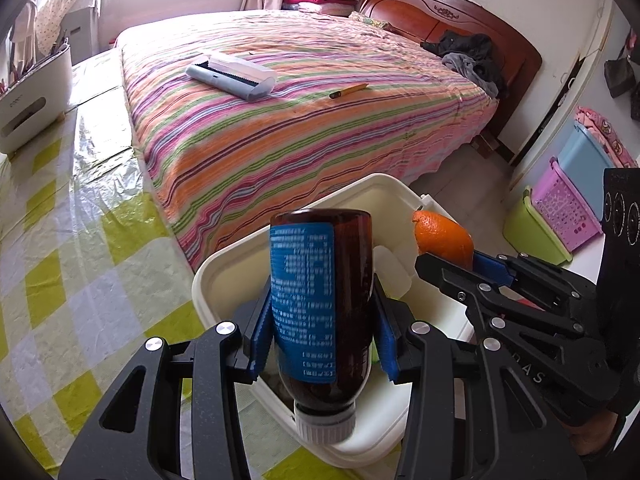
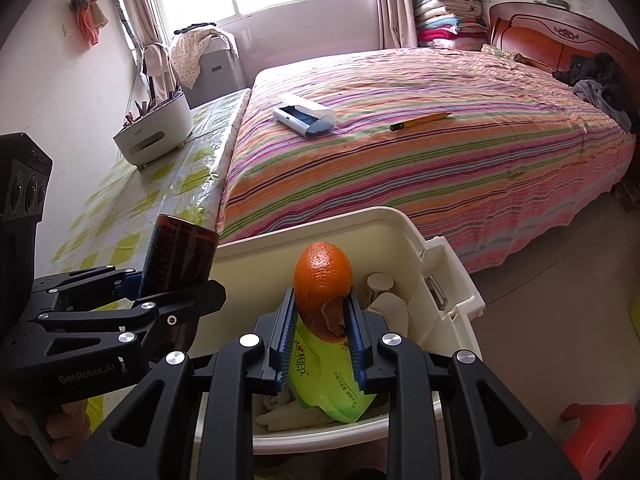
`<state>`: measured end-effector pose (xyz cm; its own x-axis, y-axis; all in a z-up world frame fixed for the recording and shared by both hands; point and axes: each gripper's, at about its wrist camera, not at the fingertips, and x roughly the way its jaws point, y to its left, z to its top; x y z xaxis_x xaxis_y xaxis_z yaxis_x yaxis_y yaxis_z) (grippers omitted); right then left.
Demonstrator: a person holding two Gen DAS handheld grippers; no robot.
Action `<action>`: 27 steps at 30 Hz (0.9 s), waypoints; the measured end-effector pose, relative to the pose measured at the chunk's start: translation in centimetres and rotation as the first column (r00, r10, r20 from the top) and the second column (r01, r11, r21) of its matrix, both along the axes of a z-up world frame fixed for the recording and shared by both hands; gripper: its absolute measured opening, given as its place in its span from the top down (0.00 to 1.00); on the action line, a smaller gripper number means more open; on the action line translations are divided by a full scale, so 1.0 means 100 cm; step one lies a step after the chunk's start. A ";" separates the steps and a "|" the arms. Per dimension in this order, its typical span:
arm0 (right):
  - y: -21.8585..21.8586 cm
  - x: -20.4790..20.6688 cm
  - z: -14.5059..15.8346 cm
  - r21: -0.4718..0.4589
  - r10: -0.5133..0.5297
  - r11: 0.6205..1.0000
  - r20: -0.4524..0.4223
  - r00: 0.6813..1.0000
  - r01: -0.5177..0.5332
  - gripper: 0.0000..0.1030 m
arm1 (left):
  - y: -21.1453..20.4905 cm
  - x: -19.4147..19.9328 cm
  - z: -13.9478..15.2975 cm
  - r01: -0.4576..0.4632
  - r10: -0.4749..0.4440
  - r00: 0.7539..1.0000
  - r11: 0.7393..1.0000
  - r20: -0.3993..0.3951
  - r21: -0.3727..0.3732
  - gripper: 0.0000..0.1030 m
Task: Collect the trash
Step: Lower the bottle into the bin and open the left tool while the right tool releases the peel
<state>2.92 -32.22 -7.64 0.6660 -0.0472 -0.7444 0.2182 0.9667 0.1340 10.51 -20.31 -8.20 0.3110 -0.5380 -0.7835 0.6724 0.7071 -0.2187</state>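
Note:
My left gripper (image 1: 320, 312) is shut on a brown bottle (image 1: 352, 280) with a blue label and white cap, held cap-down over the cream trash bin (image 1: 212, 276). My right gripper (image 2: 322, 304) is shut on an orange peel (image 2: 322, 280) above the same bin (image 2: 404, 220). The bin holds a green wrapper (image 2: 332, 384), white tissues (image 2: 292, 412) and a small white cup (image 2: 380, 284). The right gripper and peel (image 1: 442, 240) show at the right of the left wrist view. The left gripper and bottle (image 2: 180, 256) show at the left of the right wrist view.
A striped bed (image 2: 440, 168) lies beyond the bin, with a lint roller (image 2: 304, 118) and a yellow pen (image 2: 420, 121) on it. A table with a green checked cloth (image 1: 60, 240) carries a white organizer (image 1: 32, 108). Coloured baskets (image 1: 560, 212) and a red stool (image 2: 596, 428) stand on the floor.

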 end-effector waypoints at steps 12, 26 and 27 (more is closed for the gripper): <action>-0.003 0.001 -0.001 -0.005 -0.011 1.000 -0.013 1.000 0.011 0.75 | -0.005 -0.003 -0.012 0.014 -0.014 1.000 0.999 -0.018 0.036 0.59; -0.003 -0.006 -0.006 -0.010 -0.031 0.999 -0.043 0.999 0.031 0.75 | -0.006 -0.013 -0.020 0.029 -0.027 0.999 0.998 -0.043 0.060 0.59; -0.003 -0.007 -0.005 -0.013 -0.034 0.999 -0.042 0.999 0.034 0.75 | -0.006 -0.013 -0.020 0.030 -0.028 0.999 0.998 -0.043 0.061 0.59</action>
<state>2.21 -32.53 -8.19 0.6317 -0.0783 -0.7712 0.2562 0.9601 0.1124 9.19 -20.93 -10.19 0.2620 -0.4963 -0.8277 0.6839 0.7006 -0.2036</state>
